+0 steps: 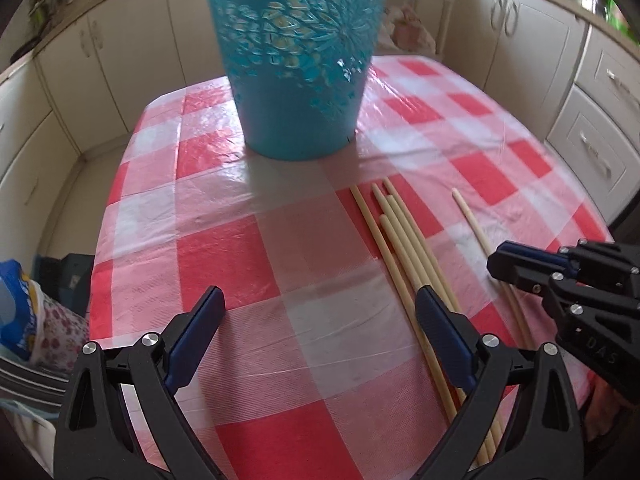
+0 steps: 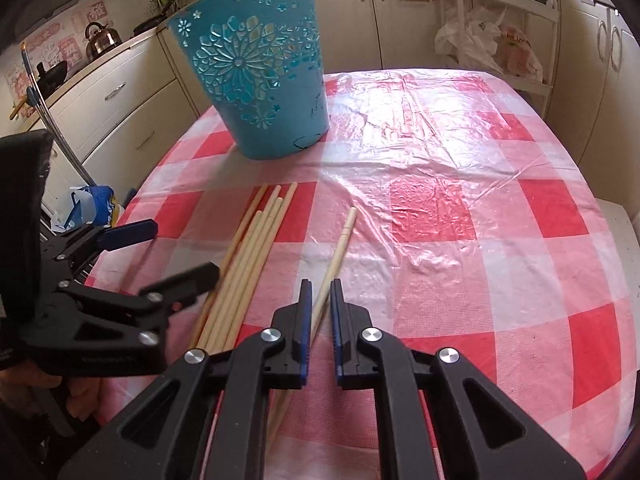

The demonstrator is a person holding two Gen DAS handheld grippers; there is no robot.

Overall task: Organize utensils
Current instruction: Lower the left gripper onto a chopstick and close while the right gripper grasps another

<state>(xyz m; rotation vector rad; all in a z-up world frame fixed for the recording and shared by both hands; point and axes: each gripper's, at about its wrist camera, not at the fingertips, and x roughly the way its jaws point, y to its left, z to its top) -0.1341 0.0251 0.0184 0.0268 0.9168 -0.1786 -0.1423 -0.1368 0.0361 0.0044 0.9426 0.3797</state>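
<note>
Several pale wooden chopsticks (image 1: 394, 236) (image 2: 256, 240) lie in a bundle on the red-and-white checked tablecloth (image 1: 240, 220) (image 2: 460, 208). One single chopstick (image 1: 470, 218) (image 2: 344, 236) lies apart, to their right. My right gripper (image 2: 321, 294) (image 1: 498, 266) is shut on this single chopstick near its middle, low at the cloth. My left gripper (image 1: 320, 304) (image 2: 172, 254) is open and holds nothing, and its right finger (image 1: 436, 320) hangs over the bundle. A tall blue cut-out basket (image 1: 300, 60) (image 2: 256, 72) stands upright behind the chopsticks.
Cream kitchen cabinets (image 1: 580, 60) (image 2: 120, 96) ring the table. A shelf with plastic bags (image 2: 492, 40) stands at the back right. A blue bag (image 2: 92, 200) sits on the floor to the left of the table.
</note>
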